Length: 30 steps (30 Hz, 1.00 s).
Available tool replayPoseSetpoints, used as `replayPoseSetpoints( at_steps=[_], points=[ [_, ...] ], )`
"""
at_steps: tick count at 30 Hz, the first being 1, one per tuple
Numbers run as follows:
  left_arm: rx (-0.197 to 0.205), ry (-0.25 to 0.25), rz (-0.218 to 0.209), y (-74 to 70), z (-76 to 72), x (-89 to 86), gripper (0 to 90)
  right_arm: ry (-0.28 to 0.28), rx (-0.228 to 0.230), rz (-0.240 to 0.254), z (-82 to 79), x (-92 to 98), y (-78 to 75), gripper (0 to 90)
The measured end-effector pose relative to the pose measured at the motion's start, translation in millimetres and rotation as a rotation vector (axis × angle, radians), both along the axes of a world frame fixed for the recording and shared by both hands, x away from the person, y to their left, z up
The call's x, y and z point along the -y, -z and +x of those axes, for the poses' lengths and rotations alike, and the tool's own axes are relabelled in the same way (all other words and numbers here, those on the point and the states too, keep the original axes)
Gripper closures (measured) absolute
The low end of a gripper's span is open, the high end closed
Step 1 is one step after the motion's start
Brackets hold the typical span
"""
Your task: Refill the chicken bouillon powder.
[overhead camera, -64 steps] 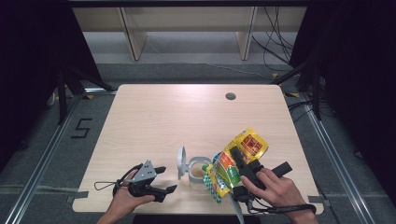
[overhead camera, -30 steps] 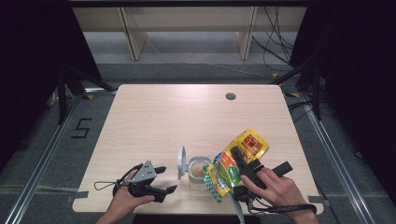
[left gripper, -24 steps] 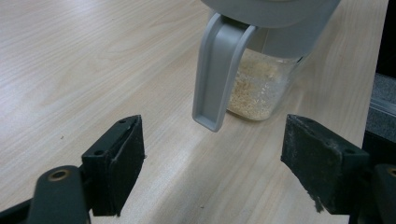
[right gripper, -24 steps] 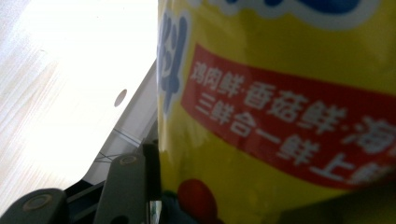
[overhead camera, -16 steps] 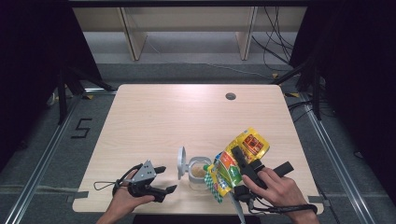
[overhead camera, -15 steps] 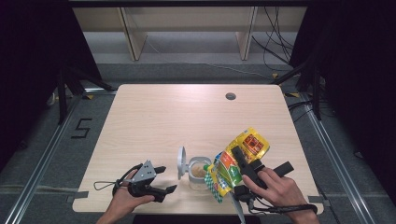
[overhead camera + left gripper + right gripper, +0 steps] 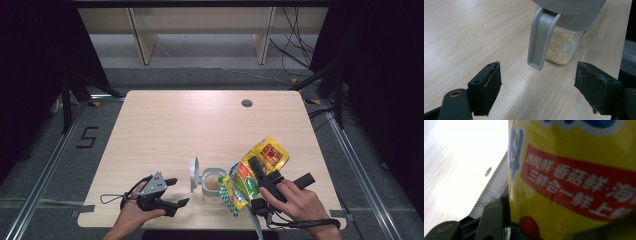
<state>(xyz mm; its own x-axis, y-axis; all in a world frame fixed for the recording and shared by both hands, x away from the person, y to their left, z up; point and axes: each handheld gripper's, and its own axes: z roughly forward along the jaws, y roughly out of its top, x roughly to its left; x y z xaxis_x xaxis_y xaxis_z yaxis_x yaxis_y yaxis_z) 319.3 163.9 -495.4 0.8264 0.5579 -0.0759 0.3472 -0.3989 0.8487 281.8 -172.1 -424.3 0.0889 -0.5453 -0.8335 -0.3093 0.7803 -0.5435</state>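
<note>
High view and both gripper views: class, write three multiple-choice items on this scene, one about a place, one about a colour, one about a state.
1. Where does the clear jar stand?
A. far edge
B. near edge, between the hand-held grippers
C. on the floor

2. The pouch is mainly:
A. yellow
B. black
C. white

3. The jar's grey lid is:
A. shut
B. flipped open
C. lying apart on the table

Answers:
1 B, it sits between the left hand-held gripper and the right hand-held gripper.
2 A, the right gripper view shows yellow.
3 B, the lid stands up beside the mouth.
</note>
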Motion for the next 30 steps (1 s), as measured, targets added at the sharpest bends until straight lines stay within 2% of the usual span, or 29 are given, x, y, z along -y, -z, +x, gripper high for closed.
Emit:
replayPoseSetpoints(
  at_steps=[3, 4, 6, 7, 10, 11, 25, 28, 30],
  points=[
    [0.003, 0.004, 0.003, -0.1, 0.4, -0.4, 20.8, -0.004, 0.003, -0.007, 0.0, -0.1, -0.2, 52.7],
    [0.018, 0.014, 0.011, -0.5, 1.3, -1.0, 20.8, -0.004, 0.004, -0.008, -0.2, -0.1, -0.3, 52.6],
    [0.018, 0.008, 0.013, -0.7, 0.8, -0.9, 20.8, -0.002, 0.006, 0.006, -0.3, 0.1, 0.0, 52.6],
    [0.001, -0.006, 0.001, -0.2, -0.5, -0.1, 20.8, -0.005, 0.006, 0.002, -0.3, 0.0, -0.4, 52.6],
    [-0.001, -0.007, 0.001, -0.2, -0.6, 0.0, 20.8, -0.005, 0.005, 0.004, -0.2, 0.3, -0.5, 52.7],
    [0.019, 0.009, 0.014, -0.7, 1.0, -0.9, 20.8, -0.004, 0.005, 0.004, -0.2, 0.3, -0.5, 52.7],
    [0.016, 0.013, 0.011, -0.4, 1.5, -1.0, 20.8, -0.006, 0.001, -0.011, -0.3, -0.6, 0.3, 52.8],
    [0.016, 0.013, 0.01, -0.4, 1.4, -0.9, 20.8, -0.001, 0.003, 0.007, -0.8, 0.2, 1.1, 52.8],
    [0.016, 0.013, 0.01, -0.4, 1.4, -0.9, 20.8, -0.007, -0.001, -0.011, -0.1, -0.6, 0.2, 52.8]
  ],
)
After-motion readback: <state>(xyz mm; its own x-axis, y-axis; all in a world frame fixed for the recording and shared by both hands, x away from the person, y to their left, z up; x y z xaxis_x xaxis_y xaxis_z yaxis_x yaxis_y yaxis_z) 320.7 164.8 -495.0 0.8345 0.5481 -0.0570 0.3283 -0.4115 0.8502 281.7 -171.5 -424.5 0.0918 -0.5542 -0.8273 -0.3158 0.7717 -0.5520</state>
